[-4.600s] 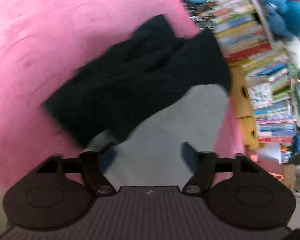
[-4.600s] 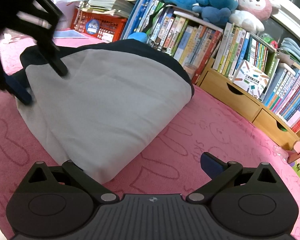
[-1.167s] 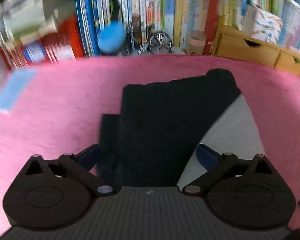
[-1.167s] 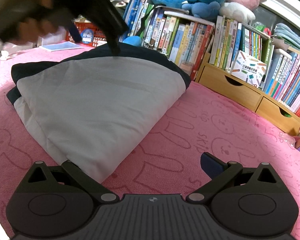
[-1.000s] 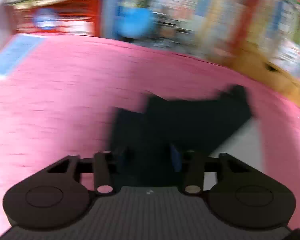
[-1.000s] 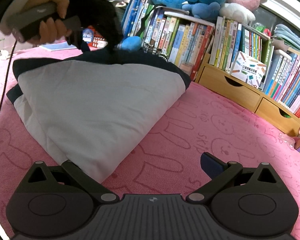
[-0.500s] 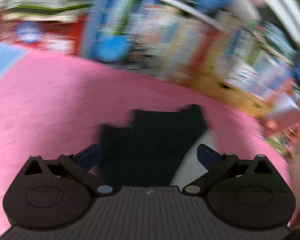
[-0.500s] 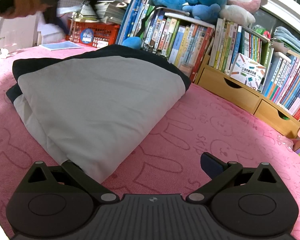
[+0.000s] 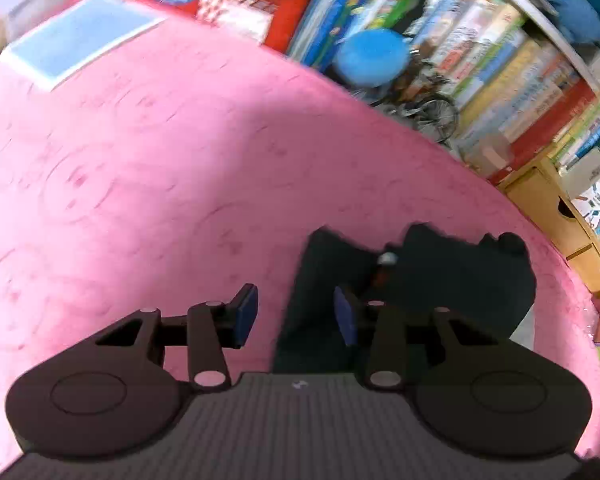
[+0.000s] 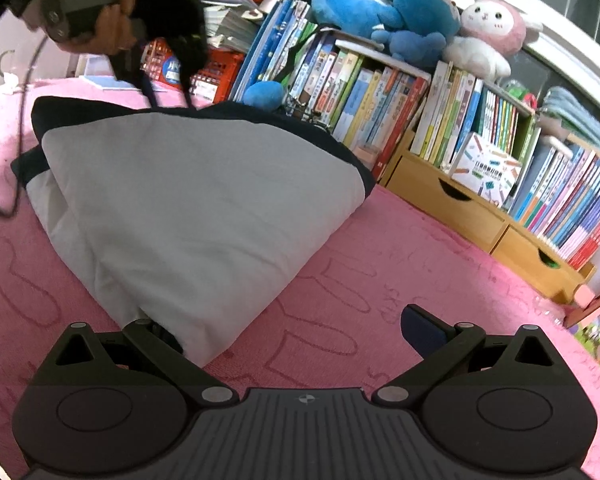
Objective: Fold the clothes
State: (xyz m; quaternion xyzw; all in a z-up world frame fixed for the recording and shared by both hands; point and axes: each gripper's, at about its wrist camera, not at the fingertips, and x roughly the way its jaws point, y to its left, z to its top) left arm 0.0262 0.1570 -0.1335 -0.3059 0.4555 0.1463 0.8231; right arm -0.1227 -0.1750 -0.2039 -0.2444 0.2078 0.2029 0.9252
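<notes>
A folded garment (image 10: 204,200), light grey with dark navy edging, lies on the pink blanket (image 10: 380,264). My right gripper (image 10: 292,332) is open wide at its near corner. The left finger is tucked under the cloth, and the right finger rests on bare blanket. In the left wrist view, the garment's dark side (image 9: 440,280) fills the lower right. My left gripper (image 9: 295,314) is open with narrowed jaws that straddle the garment's left edge. A hand (image 10: 108,12) holds that left gripper (image 10: 168,96) over the garment's far dark edge.
A wooden bookshelf (image 10: 452,200) full of books runs along the back and right, with plush toys (image 10: 384,4) on top. A red basket (image 10: 216,76) and a blue ball (image 9: 370,58) sit at the blanket's far edge. A light blue sheet (image 9: 80,40) lies at far left.
My left gripper swung around over the garment's dark far edge and its jaws narrowed from wide open. The right gripper and the garment stayed put.
</notes>
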